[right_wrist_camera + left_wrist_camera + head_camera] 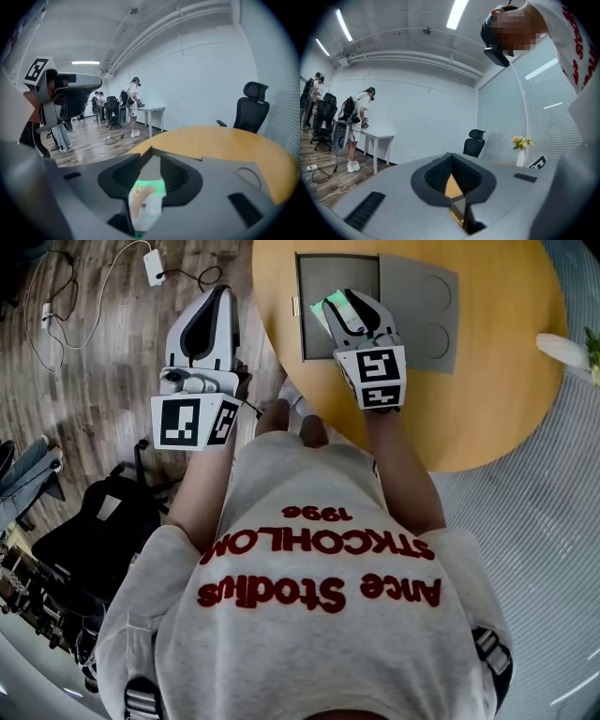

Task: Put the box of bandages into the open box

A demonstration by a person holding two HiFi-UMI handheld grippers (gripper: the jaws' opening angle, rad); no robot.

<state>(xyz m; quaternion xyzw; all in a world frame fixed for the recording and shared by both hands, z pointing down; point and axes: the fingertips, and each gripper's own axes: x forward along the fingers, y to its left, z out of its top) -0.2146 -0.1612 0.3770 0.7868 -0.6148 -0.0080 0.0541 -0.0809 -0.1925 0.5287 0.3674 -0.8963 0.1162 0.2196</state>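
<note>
Two grippers, the left gripper (217,298) and the right gripper (342,300), one box of bandages (329,307), one open box (319,277), one round table (497,381), one office chair (474,142), one vase of flowers (521,150) and one black backpack (94,540) were in view

light: bright, even — ceiling strips (457,13) | edges: fisheye-bent, dark corners | foreground: soft

Box of bandages (327,308) mostly hidden under right hand-held gripper (343,304), vase (562,349) cut off
</note>
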